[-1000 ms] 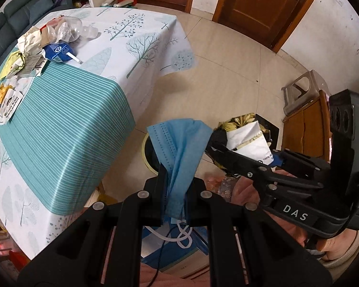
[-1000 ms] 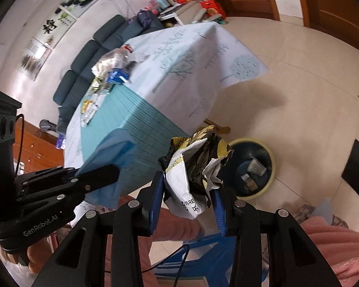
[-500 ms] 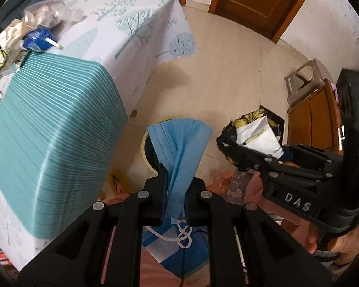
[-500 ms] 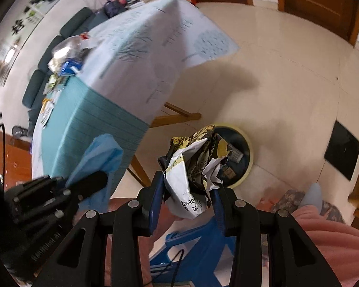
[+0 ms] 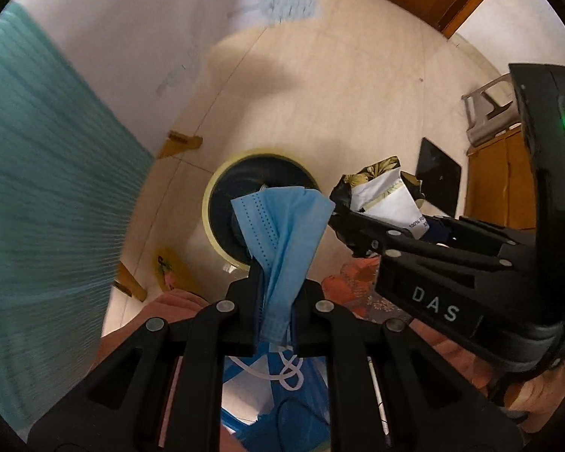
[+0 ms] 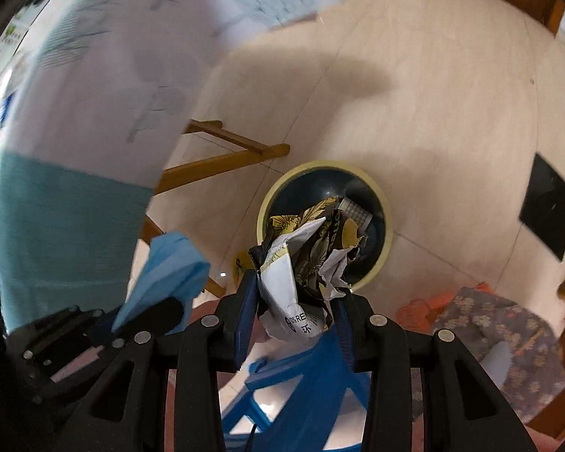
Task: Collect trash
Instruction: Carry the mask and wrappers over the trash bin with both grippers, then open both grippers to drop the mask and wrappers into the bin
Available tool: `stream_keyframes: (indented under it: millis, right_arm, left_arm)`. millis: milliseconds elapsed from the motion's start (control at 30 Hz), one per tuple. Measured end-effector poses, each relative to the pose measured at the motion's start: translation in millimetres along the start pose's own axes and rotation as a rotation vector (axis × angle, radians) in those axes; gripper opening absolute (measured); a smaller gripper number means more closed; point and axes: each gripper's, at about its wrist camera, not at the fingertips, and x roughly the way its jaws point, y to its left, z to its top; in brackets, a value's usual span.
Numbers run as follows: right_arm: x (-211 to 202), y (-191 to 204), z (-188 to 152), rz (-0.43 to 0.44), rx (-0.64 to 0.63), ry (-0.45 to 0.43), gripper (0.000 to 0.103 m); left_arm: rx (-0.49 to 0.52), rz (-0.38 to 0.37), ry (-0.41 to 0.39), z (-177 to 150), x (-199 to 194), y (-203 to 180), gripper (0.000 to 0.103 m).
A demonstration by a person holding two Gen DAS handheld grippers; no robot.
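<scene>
My left gripper point(image 5: 277, 295) is shut on a blue face mask point(image 5: 282, 233) that stands up between the fingers; its white ear loop point(image 5: 282, 371) hangs below. My right gripper point(image 6: 295, 303) is shut on a crumpled black, yellow and white wrapper point(image 6: 301, 260). Both are held above a round dark trash bin with a pale yellow rim point(image 5: 216, 192) on the floor; it also shows in the right wrist view point(image 6: 386, 233), with some trash inside. The right gripper and wrapper point(image 5: 384, 199) show at the right of the left wrist view. The left gripper and mask point(image 6: 169, 271) show at lower left of the right wrist view.
A table with a teal and white cloth point(image 5: 45, 173) hangs at the left, its wooden legs point(image 6: 222, 162) near the bin. A blue plastic stool point(image 6: 301, 376) is below the grippers. A black mat point(image 6: 550, 207), a wooden cabinet point(image 5: 497, 180) and a grey stool point(image 5: 489, 113) stand at the right.
Both grippers have tilted down and moved from the table toward the floor. The bin now lies directly under the mask and the wrapper. Both grips are unchanged.
</scene>
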Motion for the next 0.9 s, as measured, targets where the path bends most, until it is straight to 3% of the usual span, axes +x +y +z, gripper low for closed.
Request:
stream_keyframes:
  millis: [333,567,667,900]
  right_arm:
    - [102,-54,31,0.037,0.09,0.084,0.039]
    - [167,-79,44,0.071,0.133,0.146,0.042]
    - [193,-82,49,0.076,0.158,0.156,0.052]
    - [227,-97,57,0.094,0.231,0.15,0.062]
  left_arm:
    - [-0.057,0.039,0.133,30,123,18,0.009]
    - [-0.107,0.074,0.183,50,180,31,0.01]
    - [-0.122,0.102,0.203,56,199,41,0.022]
    - [-0.193,0.146,0.238,62,234,70,0.067]
